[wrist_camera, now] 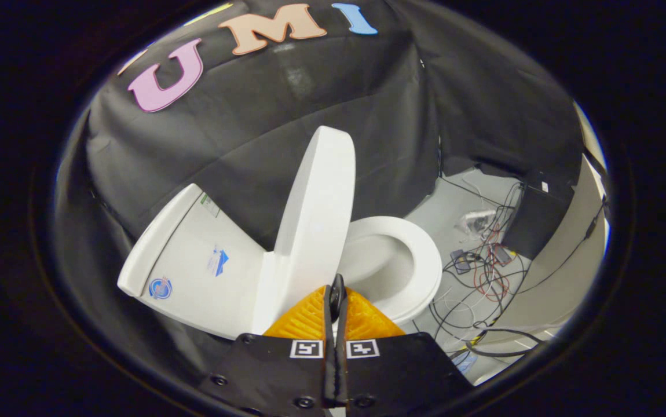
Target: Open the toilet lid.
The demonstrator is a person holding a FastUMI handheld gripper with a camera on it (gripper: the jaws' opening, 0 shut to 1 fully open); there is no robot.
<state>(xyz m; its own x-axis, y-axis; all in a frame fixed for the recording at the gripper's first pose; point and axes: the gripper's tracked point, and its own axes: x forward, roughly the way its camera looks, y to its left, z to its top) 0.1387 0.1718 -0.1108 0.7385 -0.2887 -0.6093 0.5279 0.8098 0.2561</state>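
**Lid's nearly up, gripper pinched closed with nothing in it**

Lid (317, 214) sits dead centre of the frame, tipped up well off the seat (420, 260) and looking close to vertical, edge-on to the camera. Bowl's open at centre right, tank (194, 260) is off at left centre behind the lid. So I'd call the job mostly done, just the last bit of swing left before the lid rests back toward the tank.

Hand-held gripper (336, 292) is bottom centre, fingers clenched together with nothing between them. The tips sit just in front of the lid's lower end near the hinge. Can't tell for sure if they're actually touching it or just hovering in front.

If I were finishing this, I'd keep the fingers closed and use them as a blunt pusher, no need to grab. Push higher up on the lid rather than down at the hinge, since down low you get almost no leverage and can slip off the edge. Go slow near the end so it doesn't slam into the tank or bounce back down onto the seat.

Cables (483, 272) are piled on the floor (449, 214) at right, past the bowl, well clear of the lid's swing.
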